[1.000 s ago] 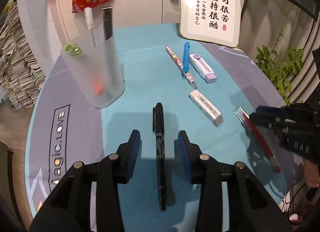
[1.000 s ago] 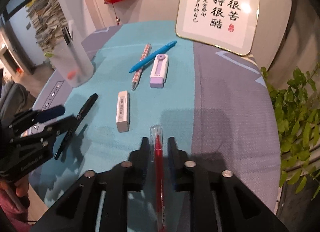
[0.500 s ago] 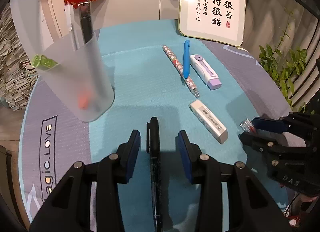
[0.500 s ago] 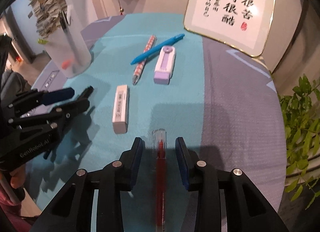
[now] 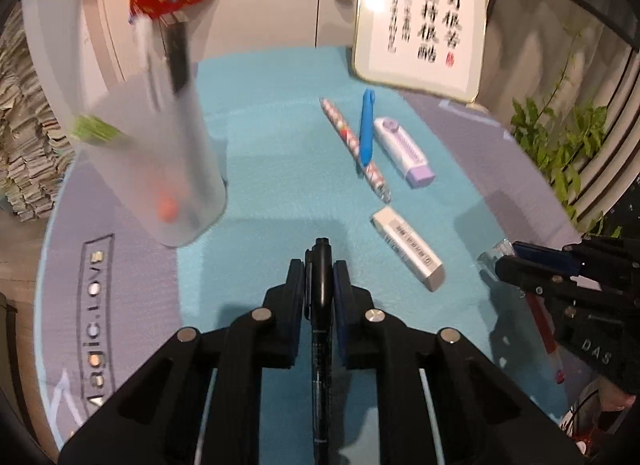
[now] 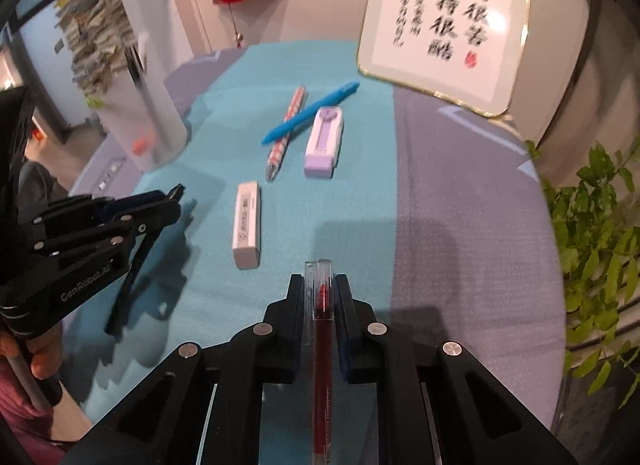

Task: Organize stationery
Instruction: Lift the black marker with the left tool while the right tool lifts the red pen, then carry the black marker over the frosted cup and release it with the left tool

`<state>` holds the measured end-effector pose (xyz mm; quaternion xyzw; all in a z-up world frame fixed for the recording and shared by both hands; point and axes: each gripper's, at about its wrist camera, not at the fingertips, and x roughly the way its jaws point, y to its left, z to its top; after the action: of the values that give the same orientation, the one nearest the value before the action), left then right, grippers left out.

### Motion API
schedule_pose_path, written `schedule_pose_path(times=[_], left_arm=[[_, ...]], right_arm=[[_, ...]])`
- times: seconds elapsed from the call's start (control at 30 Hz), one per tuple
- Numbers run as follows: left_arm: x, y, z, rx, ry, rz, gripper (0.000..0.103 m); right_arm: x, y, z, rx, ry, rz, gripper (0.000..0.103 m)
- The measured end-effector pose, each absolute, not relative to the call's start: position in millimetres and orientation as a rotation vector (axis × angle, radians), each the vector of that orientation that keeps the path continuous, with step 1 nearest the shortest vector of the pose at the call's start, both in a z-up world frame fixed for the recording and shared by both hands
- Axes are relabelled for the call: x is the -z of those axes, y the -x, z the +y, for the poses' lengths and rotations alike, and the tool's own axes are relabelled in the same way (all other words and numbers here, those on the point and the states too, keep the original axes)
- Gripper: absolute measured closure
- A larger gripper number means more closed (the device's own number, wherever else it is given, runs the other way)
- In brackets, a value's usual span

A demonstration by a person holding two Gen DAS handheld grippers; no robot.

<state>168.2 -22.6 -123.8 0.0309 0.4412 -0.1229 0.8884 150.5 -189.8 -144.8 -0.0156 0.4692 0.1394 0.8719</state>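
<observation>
Pinching one pen in each hand-held gripper
Left hand-held gripper (image 5: pixel 319 279) clamps the black pen (image 5: pixel 321 329); right hand-held gripper (image 6: pixel 319 297) is closing on the red pen (image 6: pixel 322 365), both low over the desk (image 5: pixel 280 193)

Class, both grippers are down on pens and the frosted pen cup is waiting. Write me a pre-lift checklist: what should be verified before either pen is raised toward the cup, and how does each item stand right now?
1. Left gripper on the black pen: jaws against both sides of the barrel. Ok.
2. Right gripper on the red pen: jaws closing, the pen between them. Ok, but the right wrist view is blurred.
3. Pens centred between the jaws: both run straight down the middle. Ok.
4. Frosted pen cup upright with room: already holds pens; free space blurred. Cannot tell.
5. Way from black pen to cup: bare mat between. Ok.
6. White eraser clear of both grippers: lies apart from each. Ok.
</observation>
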Motion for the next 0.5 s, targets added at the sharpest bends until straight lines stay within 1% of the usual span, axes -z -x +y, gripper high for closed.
schedule_pose_path(times=[0.23,0.5], left_arm=[[92.3,-137.4,-9.0,0.26,-0.025,0.818,0.091],[58.2,-108.2,2.6,0.255,-0.003,0.696,0.091]], right_arm=[[106.3,-130.2,-197.0,-0.296,-0.022,0.868,0.088],[75.3,-113.1,-190.0,-0.311,-0.027,0.774,0.088]])
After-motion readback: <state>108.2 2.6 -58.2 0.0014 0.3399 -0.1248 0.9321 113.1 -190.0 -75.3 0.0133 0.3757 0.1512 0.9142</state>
